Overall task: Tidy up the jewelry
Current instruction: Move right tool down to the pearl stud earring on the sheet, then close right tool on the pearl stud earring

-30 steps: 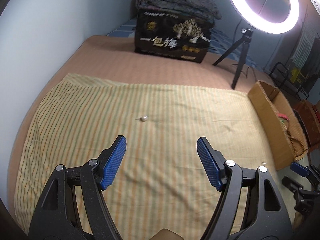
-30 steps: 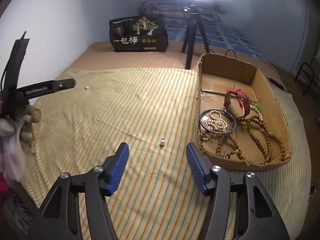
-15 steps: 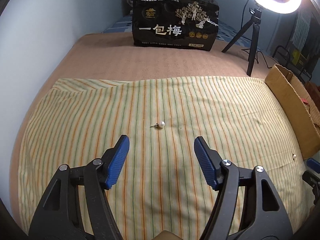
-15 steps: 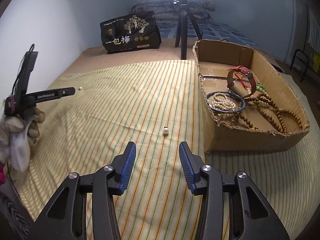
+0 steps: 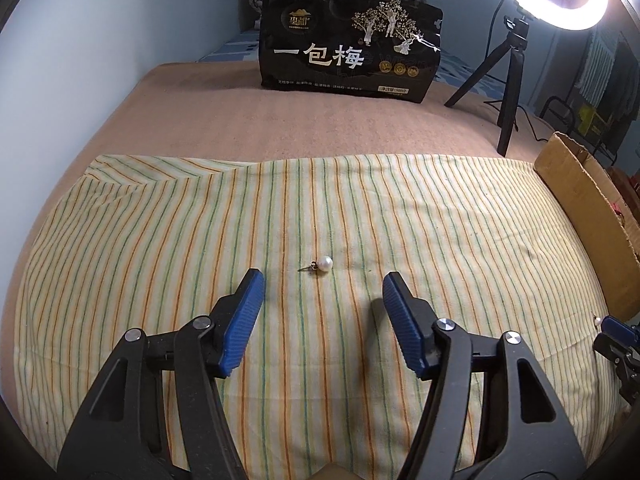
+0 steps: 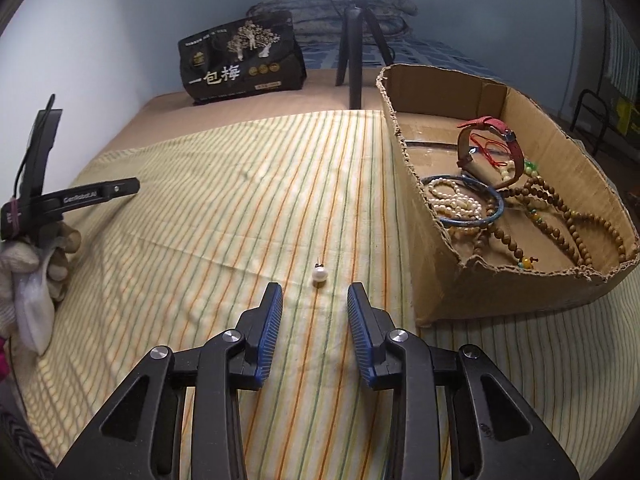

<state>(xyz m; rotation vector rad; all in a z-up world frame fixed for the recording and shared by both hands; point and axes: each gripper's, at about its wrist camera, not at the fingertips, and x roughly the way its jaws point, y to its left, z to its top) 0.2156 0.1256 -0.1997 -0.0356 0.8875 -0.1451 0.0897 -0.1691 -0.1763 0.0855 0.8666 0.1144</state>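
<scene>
A pearl stud earring [image 5: 323, 264] lies on the striped cloth [image 5: 160, 240] just ahead of my open left gripper [image 5: 323, 282], between the lines of its blue pads. A second pearl earring [image 6: 319, 275] lies on the cloth just ahead of my open right gripper [image 6: 315, 291], whose jaws stand narrower. To its right is a cardboard box [image 6: 520, 292] holding a pearl strand [image 6: 456, 202], a blue bangle [image 6: 494, 210], wooden bead strings [image 6: 560, 216] and a red-strapped watch [image 6: 508, 136]. The box edge [image 5: 580, 200] shows in the left wrist view.
A black snack bag [image 5: 348, 52] stands at the back on the brown bed cover. A ring light on a black tripod [image 5: 512, 80] stands to its right. The gloved hand with the left gripper [image 6: 44, 208] shows at the left of the right wrist view.
Both grippers have moved forward and lower toward their pearl earrings, which now lie just beyond the fingertips. The right gripper's jaws have narrowed a little.
</scene>
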